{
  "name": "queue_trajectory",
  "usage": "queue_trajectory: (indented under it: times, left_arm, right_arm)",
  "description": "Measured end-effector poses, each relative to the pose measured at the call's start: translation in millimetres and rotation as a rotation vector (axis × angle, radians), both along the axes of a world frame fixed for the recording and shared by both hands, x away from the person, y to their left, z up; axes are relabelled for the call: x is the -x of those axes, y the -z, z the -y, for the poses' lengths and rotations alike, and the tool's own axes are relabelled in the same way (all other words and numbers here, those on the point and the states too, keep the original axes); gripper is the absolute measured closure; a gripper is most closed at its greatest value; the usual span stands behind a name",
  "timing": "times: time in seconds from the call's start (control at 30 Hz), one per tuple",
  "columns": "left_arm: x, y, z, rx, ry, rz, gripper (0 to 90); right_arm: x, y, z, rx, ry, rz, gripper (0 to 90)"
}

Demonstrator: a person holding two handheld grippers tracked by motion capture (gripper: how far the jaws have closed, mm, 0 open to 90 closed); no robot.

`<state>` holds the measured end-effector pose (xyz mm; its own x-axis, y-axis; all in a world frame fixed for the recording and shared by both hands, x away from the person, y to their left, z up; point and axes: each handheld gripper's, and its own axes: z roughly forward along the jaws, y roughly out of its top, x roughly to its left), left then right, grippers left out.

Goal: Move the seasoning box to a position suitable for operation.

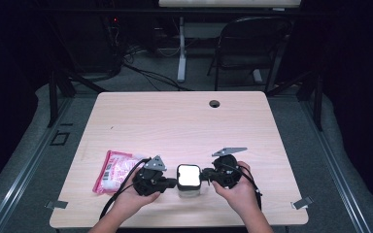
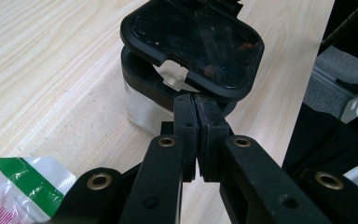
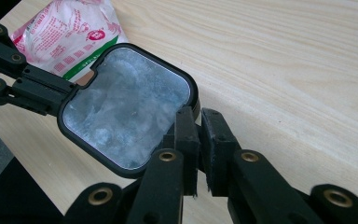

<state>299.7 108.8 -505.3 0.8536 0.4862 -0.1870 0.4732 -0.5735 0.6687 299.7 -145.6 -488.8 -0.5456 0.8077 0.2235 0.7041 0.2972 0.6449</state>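
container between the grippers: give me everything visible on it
The container is a small rounded-square tub: clear walls, black rim, black-framed hinged lid with a clear, cloudy panel. It stands upright near the front edge of the wooden table. In the left gripper view the lid sits slightly raised. The left gripper and right gripper meet it from opposite sides, jaws closed at the rim.

Each black hand-held gripper (image 1: 171, 183) has brass-ringed pivots; grey three-cornered top plate; trailing black cable.

Black-rimmed clear container (image 1: 188, 180), pink-white packet (image 1: 114, 170) with green stripe, pale woodgrain table (image 1: 184, 121)
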Motion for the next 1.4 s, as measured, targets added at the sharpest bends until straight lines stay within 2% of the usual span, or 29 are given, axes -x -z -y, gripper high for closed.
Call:
queue_trajectory:
  times: [0.07,0.1,0.13,0.17,0.27,0.3,0.37,0.5,0.67,0.7,0.83,1.2,1.4]
  left_arm:
    - [0.1,-0.6,-0.1,0.002,0.000,0.001,88.2]
    - [0.0,-1.0,-0.2,0.014,0.005,-0.004,88.2]
    - [0.0,-1.0,-0.2,0.014,0.005,-0.004,88.2]
    - [0.0,-1.5,-0.2,0.014,0.005,-0.003,88.1]
    - [0.1,-3.2,0.0,0.017,0.007,0.003,88.0]
    - [0.2,-4.7,0.1,0.022,0.008,0.007,87.8]
    - [0.5,-6.3,0.7,0.027,0.011,0.008,87.4]
    - [0.4,-9.3,2.2,0.031,0.013,0.021,86.2]
    - [0.8,-12.5,4.3,0.033,0.017,0.026,83.9]
    - [1.6,-14.3,5.7,0.038,0.016,0.031,83.6]
    - [1.8,-16.6,7.4,0.039,0.020,0.036,82.1]
    - [2.5,-18.4,9.8,0.034,0.006,0.042,78.3]
    - [2.8,-18.9,10.2,0.042,0.003,0.044,75.9]
  right_arm:
    - [0.3,0.2,-0.3,0.001,0.004,0.004,83.2]
    - [0.0,0.2,0.1,0.009,0.012,0.008,77.3]
    - [0.0,0.2,0.1,0.009,0.012,0.008,77.3]
    - [-0.3,0.9,0.6,-0.005,0.012,-0.006,74.1]
    - [0.0,1.1,0.1,-0.005,0.000,-0.015,71.1]
    - [1.8,0.8,-2.1,-0.007,-0.010,-0.006,67.1]
    - [4.3,-1.0,-3.8,0.008,-0.026,-0.008,65.8]
    - [9.9,-4.2,-6.5,0.002,-0.049,-0.008,64.0]
    - [17.8,-9.8,-10.9,0.021,-0.090,-0.008,62.3]
    - [22.7,-12.5,-14.2,0.030,-0.115,-0.002,61.7]
    - [29.2,-16.2,-19.6,0.050,-0.154,0.002,60.1]
    - [32.3,-12.6,-28.6,0.084,-0.150,0.025,55.8]
    - [35.2,-12.5,-33.6,0.106,-0.130,0.046,53.7]
